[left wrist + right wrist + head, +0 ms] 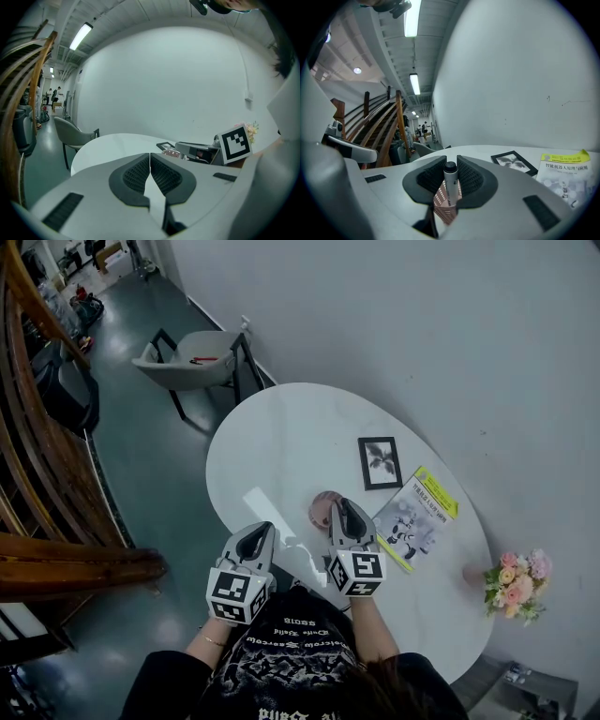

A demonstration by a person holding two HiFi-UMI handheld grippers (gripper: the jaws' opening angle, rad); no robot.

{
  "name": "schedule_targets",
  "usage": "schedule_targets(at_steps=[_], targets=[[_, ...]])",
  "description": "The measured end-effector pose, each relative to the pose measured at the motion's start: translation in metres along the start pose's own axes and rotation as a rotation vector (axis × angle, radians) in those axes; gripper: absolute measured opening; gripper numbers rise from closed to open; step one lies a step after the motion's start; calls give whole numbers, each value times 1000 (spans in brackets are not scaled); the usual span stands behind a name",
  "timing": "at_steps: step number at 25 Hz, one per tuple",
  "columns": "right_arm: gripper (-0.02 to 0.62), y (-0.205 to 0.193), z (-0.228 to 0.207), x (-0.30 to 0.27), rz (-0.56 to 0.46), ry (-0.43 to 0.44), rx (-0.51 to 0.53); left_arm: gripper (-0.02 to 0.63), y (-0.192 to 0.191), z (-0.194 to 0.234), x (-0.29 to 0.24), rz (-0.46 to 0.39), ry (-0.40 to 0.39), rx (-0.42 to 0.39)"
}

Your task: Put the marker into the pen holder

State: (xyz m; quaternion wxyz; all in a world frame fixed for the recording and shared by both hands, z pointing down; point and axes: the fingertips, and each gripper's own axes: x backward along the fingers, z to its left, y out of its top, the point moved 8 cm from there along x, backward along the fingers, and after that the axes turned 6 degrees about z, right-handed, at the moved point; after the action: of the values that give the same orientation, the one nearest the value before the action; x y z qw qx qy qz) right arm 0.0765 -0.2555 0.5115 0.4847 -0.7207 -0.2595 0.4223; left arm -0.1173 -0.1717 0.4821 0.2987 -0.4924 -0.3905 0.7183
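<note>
My right gripper (339, 505) is shut on a white marker (451, 186) with a black cap, held upright between the pads. It hangs right over the pink mesh pen holder (322, 511), whose rim shows just under the marker (444, 202). The holder stands near the front of the round white table (281, 442). My left gripper (259, 532) is at the table's near edge, left of the holder, shut with nothing between its pads (150, 158). From the left gripper view the pen holder (170, 153) and the right gripper (199, 152) sit ahead to the right.
A black picture frame (380, 462) lies beyond the holder, and a yellow-and-white booklet (418, 516) lies to its right. A flower bouquet (516, 583) stands at the table's right end. A grey chair (192, 360) is at the far side, and a wooden stair rail (47, 456) runs on the left.
</note>
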Motion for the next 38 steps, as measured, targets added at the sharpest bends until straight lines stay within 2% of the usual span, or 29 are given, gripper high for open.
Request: schedule_targets(at_steps=[2,10,16,30,38], targets=[[93,-1,-1,-1,18,-2,-1,25,0,0,0,1,0,0],[186,-8,-4,-1,53,-24,-22,25,-2,3,1,7,-2,1],[233,-6,-9,6,50,-52,-41,25,-3,0,0,11,-18,-5],[239,31,-1,59,-109,-98,-62,25,4,-19,-5,-1,-133,-45],[239,44,8,99,-193,-160,-55,25,12,-34,-1,-25,-215,-84]])
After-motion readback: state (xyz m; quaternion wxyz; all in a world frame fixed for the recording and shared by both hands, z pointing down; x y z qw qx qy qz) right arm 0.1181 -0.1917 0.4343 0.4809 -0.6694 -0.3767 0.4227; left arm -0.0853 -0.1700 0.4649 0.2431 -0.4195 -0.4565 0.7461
